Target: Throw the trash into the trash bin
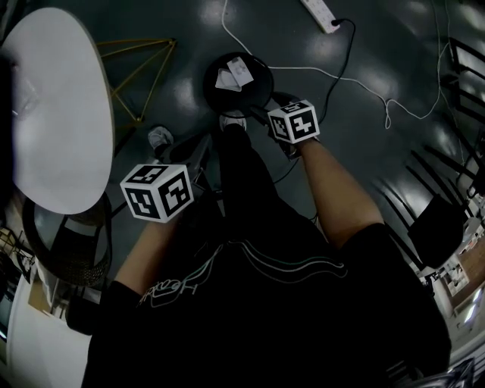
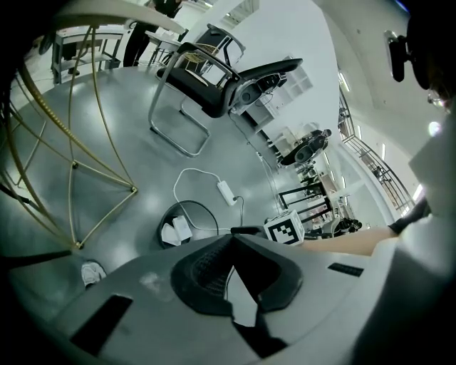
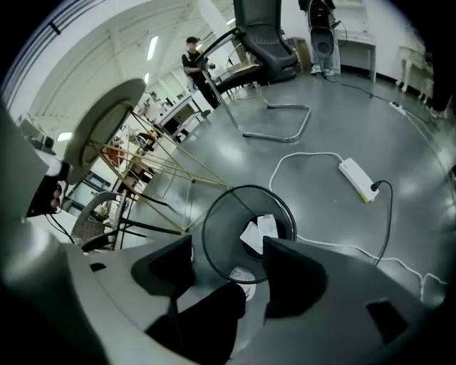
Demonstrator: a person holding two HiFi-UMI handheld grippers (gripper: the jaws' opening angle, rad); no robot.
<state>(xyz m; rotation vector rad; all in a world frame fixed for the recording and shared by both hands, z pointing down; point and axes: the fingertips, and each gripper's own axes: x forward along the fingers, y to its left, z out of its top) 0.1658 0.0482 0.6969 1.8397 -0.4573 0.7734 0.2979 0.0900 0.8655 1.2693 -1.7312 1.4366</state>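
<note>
A black wire trash bin (image 1: 261,85) stands on the grey floor just ahead of the person's feet, with white crumpled papers (image 1: 233,74) lying in its bottom. My right gripper (image 1: 261,112) hangs over the bin's near rim. In the right gripper view it (image 3: 228,265) is open, nothing between its fingers, and the bin (image 3: 214,242) with the papers (image 3: 258,232) shows through the gap. My left gripper (image 1: 198,155) is held lower left, apart from the bin. In its own view it (image 2: 232,237) is shut with tips touching and nothing held; the bin (image 2: 201,211) lies beyond.
A round white table (image 1: 53,106) on gold wire legs (image 1: 140,76) stands left of the bin. A white power strip (image 1: 322,15) and its cable (image 1: 364,83) run across the floor behind. A black chair (image 1: 436,220) is at the right, a wicker seat (image 1: 72,254) at the lower left.
</note>
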